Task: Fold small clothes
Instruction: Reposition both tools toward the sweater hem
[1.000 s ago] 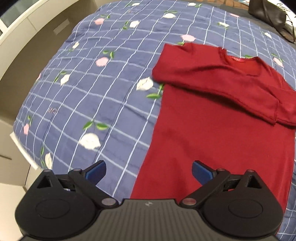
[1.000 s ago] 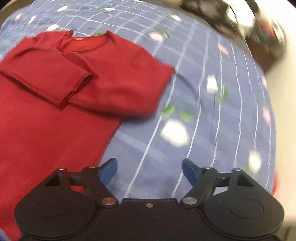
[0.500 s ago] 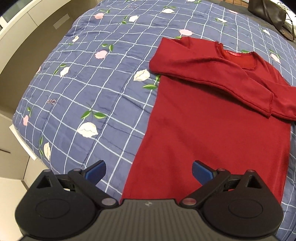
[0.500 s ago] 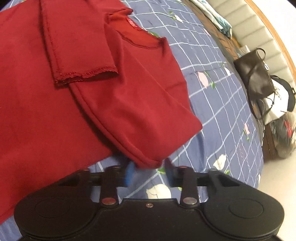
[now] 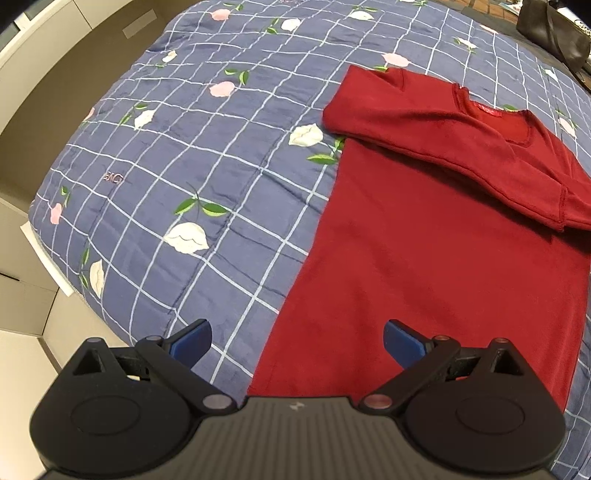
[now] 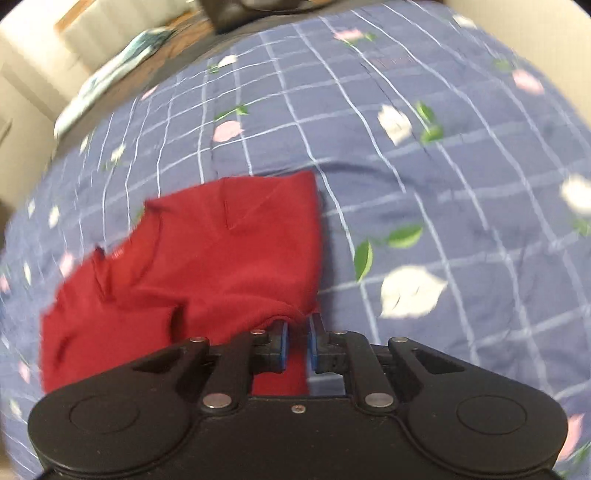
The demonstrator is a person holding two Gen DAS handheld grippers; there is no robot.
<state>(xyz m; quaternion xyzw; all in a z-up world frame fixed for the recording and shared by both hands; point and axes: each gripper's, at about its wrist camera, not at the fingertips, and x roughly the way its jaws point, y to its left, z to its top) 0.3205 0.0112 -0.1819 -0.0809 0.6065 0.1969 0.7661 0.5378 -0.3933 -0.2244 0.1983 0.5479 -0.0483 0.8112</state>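
Observation:
A dark red long-sleeved top [image 5: 436,251] lies flat on the blue flowered bedspread [image 5: 207,147], with one sleeve folded across its chest below the neckline. My left gripper [image 5: 297,339] hovers open over the top's lower left hem, nothing between its blue pads. In the right wrist view, my right gripper [image 6: 297,341] is shut on a fold of the red top [image 6: 207,266] at its right shoulder and sleeve, and the cloth bunches up just in front of the pads. That view is blurred by motion.
The bed's left edge drops off to pale cabinets and floor [image 5: 22,317]. A black handbag [image 5: 550,33] sits at the far right of the bed. Folded pale cloth [image 6: 110,77] lies beyond the bedspread in the right wrist view.
My right gripper closed on the right sleeve fold and swung round with it, and its view turned. My left gripper stayed open and drew back slightly toward the hem.

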